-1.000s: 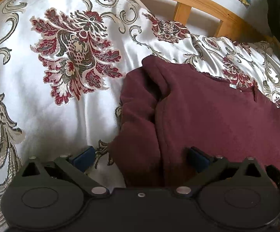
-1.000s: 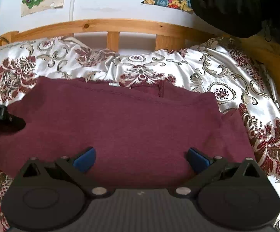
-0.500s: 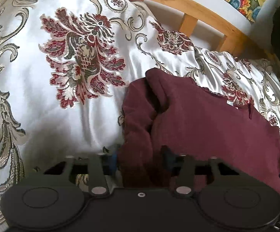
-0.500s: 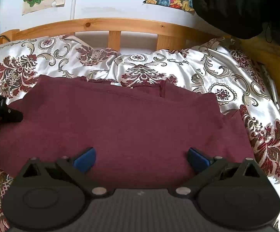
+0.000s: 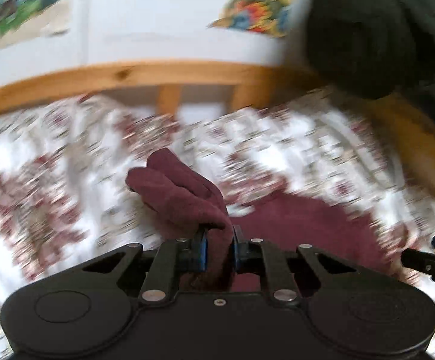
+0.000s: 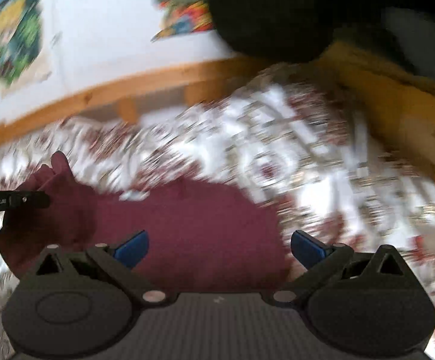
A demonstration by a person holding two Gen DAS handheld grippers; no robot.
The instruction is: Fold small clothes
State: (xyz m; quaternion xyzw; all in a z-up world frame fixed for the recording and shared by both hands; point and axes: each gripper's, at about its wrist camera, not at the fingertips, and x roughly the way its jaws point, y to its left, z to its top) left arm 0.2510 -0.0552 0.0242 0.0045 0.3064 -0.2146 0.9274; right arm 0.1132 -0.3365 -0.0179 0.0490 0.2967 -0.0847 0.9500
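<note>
While pinched in left gripper point(image 5: 219, 250): maroon garment point(image 5: 184, 192).

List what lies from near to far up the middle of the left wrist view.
Left claw shut on a bunch of the maroon garment → floral bedspread → wooden bed rail → white wall.

One maroon garment point(image 5: 301, 222), two tools (left point(image 5: 219, 247), right point(image 6: 219, 247)), two wall pictures point(image 5: 22, 3).
</note>
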